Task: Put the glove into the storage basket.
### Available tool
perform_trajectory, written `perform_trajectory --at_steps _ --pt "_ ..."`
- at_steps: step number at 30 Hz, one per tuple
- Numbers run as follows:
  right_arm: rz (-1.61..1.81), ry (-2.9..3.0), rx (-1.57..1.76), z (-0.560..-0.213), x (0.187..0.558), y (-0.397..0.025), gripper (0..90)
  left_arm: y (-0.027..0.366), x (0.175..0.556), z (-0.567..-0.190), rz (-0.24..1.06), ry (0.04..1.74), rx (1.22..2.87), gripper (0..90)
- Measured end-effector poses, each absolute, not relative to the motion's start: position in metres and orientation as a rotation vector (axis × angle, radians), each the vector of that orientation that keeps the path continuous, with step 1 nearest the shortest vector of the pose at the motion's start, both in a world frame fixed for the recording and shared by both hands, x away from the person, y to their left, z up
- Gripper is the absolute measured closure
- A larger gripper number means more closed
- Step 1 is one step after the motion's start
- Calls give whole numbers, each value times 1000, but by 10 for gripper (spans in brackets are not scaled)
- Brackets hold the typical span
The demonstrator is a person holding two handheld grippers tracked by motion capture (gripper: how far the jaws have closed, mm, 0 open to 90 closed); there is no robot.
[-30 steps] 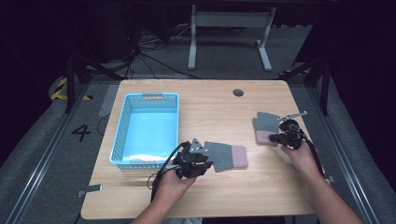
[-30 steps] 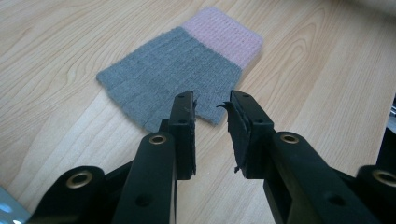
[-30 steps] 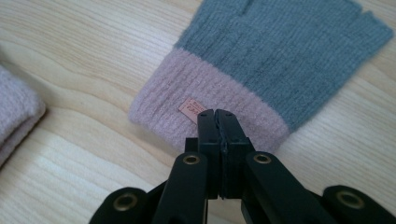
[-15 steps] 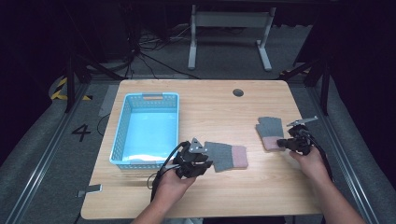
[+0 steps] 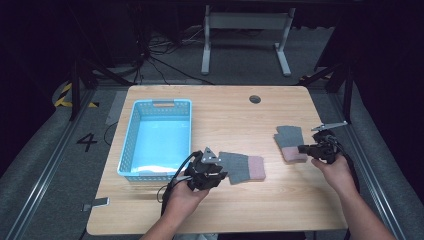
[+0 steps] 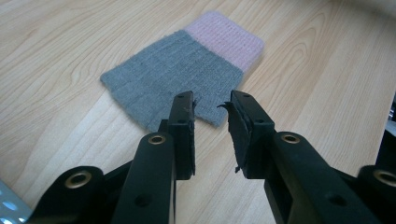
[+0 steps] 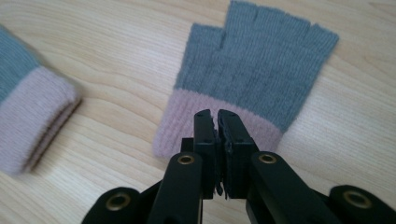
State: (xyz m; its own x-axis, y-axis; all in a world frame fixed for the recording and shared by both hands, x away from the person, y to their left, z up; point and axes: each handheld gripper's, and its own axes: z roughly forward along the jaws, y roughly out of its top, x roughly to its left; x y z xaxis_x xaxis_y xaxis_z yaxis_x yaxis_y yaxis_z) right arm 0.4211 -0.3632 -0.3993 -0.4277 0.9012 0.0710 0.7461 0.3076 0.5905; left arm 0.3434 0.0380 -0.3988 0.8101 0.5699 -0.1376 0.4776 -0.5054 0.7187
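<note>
Two grey fingerless gloves with pink cuffs lie on the wooden table. The left glove (image 5: 242, 166) (image 6: 182, 65) lies flat beside the basket. My left gripper (image 5: 207, 172) (image 6: 211, 109) is open, its tips over the glove's near grey edge. The right glove (image 5: 290, 137) (image 7: 261, 60) lies with its finger stubs pointing away from me. My right gripper (image 5: 306, 149) (image 7: 215, 114) is shut, tips pinched down on its pink cuff. The left glove's cuff (image 7: 32, 121) shows at the left of the right gripper view.
A light blue plastic basket (image 5: 131, 135) stands at the table's left, close behind my left hand. A round cable hole (image 5: 255, 99) sits near the far edge. The table's right edge is close to my right hand.
My right gripper has drawn back a little toward the right and near side, and the right glove has shifted slightly with it. The left gripper and left glove have stayed put.
</note>
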Motion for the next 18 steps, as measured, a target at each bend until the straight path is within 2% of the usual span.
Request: perform_trajectory --at_steps 3,7,18 --pt "822 2299 1492 -393 422 -362 836 39 343 -397 155 766 2193 709" --pt "872 2279 1584 -386 428 -361 750 41 343 -396 162 769 2188 704" --pt "848 2230 1665 -377 448 -357 698 46 344 -392 172 780 2172 699"
